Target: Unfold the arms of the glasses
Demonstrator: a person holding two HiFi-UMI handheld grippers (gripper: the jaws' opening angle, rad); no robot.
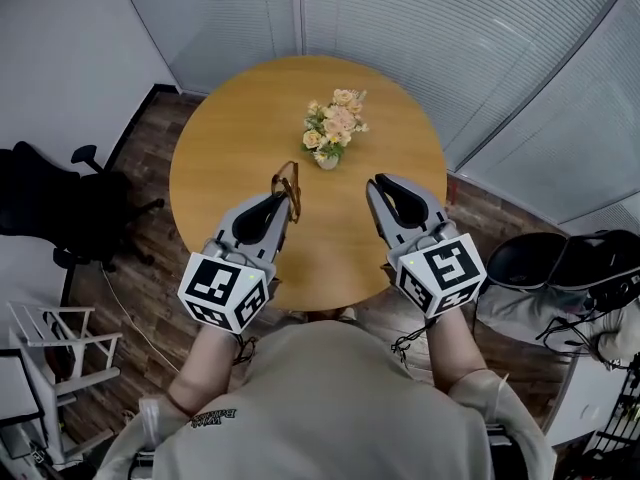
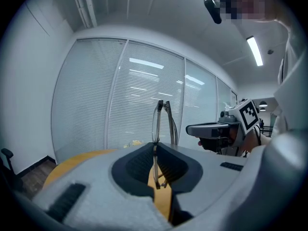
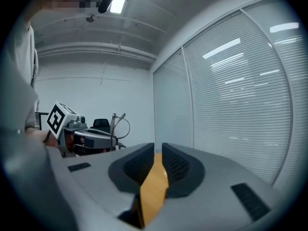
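The brown-rimmed glasses (image 1: 287,183) stand on edge over the round wooden table (image 1: 240,128), arms folded behind the lenses. My left gripper (image 1: 290,200) is shut on the frame's lower rim; in the left gripper view the glasses (image 2: 161,124) rise upright out of the jaws of this gripper (image 2: 155,146). My right gripper (image 1: 378,183) hovers a short way to the right at about the same height, jaws nearly together with a thin slit and nothing in them (image 3: 158,150). The right gripper view shows the glasses (image 3: 118,124) off to its left.
A small pot of pale flowers (image 1: 333,128) stands on the table beyond both grippers. A black office chair (image 1: 50,208) is at the left, another dark chair (image 1: 560,258) at the right, and a white rack (image 1: 50,348) at the lower left. Blinds cover the glass walls behind the table.
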